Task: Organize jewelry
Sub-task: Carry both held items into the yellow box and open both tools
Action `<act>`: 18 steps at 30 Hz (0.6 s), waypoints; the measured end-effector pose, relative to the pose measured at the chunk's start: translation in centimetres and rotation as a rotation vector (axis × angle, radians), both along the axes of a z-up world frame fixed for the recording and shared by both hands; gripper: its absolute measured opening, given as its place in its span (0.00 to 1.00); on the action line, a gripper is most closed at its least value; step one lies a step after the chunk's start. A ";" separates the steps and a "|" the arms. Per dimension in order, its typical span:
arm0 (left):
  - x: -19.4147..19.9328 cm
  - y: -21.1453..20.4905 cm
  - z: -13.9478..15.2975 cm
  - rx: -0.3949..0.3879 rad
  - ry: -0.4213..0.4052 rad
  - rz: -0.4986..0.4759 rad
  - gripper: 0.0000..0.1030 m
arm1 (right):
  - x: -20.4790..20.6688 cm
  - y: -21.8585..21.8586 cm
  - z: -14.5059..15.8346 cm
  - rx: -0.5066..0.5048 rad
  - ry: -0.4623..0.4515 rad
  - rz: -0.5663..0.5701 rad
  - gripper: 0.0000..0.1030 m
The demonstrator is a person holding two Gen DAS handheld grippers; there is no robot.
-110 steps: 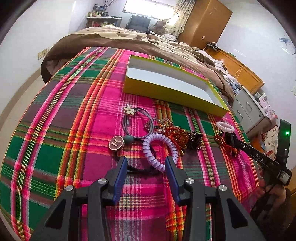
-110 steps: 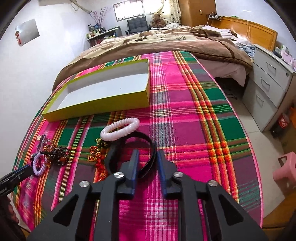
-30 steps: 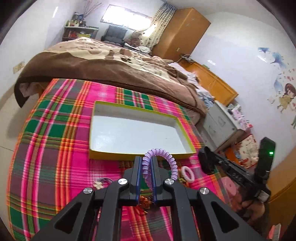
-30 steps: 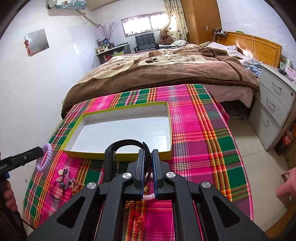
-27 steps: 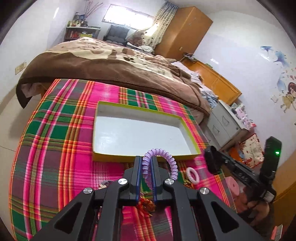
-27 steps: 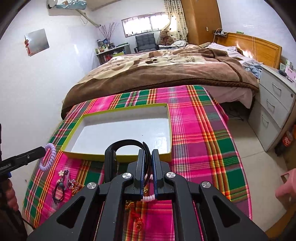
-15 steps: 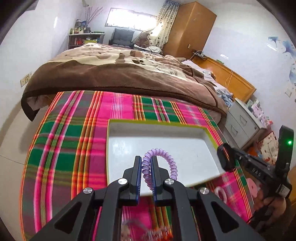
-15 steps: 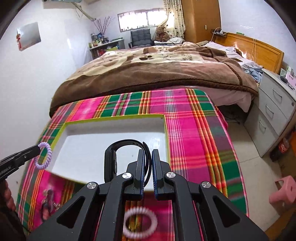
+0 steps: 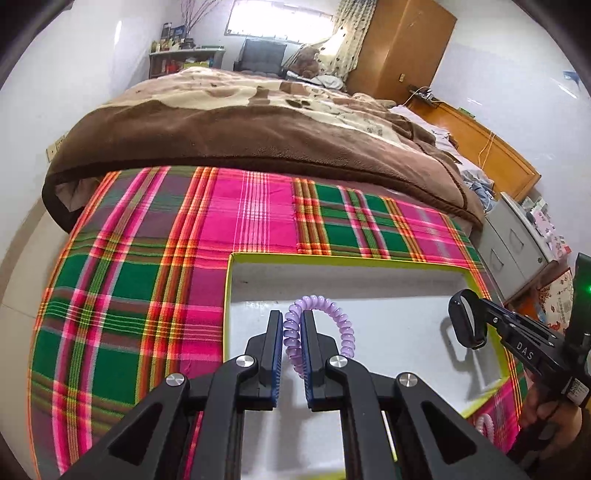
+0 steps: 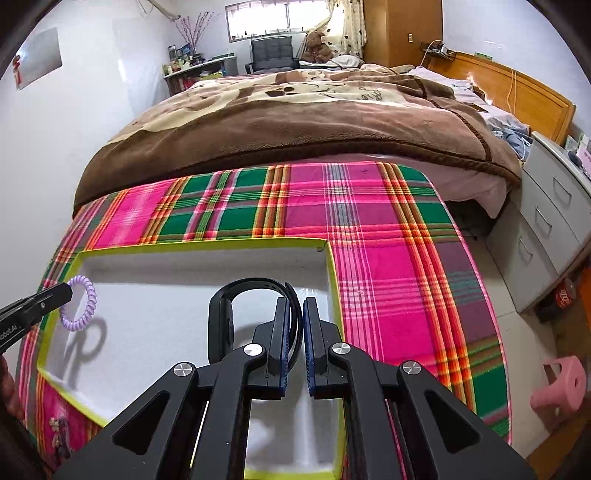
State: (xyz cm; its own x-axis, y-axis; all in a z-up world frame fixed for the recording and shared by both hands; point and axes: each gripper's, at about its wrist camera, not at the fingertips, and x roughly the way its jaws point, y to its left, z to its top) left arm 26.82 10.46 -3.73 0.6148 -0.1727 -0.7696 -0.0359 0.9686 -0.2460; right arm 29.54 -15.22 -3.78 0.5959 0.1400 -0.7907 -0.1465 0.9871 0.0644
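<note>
Tongs have been carried from beside the tray [image 9: 227, 295] to above it, left gripper [image 9: 291, 354] clamped on the coil [image 9: 343, 325] at lower centre, right gripper [image 10: 294, 339] clamped on the band [image 10: 221, 314], so release is judged next

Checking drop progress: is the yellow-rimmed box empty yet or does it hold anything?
Empty as far as visible: the yellow-rimmed white box shows bare floor; the purple spiral hair tie and black band hang above it, gripped.

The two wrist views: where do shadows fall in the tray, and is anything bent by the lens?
Left wrist view: the black band casts a loop-shaped shadow on the white floor of the yellow-rimmed tray; the plaid cloth bulges from fisheye distortion. Right wrist view: the purple coil hair tie throws a grey loop shadow below itself; the window is overexposed.
</note>
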 end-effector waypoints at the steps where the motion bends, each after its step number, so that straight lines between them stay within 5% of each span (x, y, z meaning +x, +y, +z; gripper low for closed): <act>1: 0.3 0.1 -0.3 -0.004 0.008 0.004 0.09 | 0.1 0.0 -0.1 -0.007 0.001 0.000 0.07; 18: 1.8 -0.4 -1.9 0.008 0.048 0.020 0.09 | 0.9 0.4 -0.7 -0.037 0.009 0.003 0.08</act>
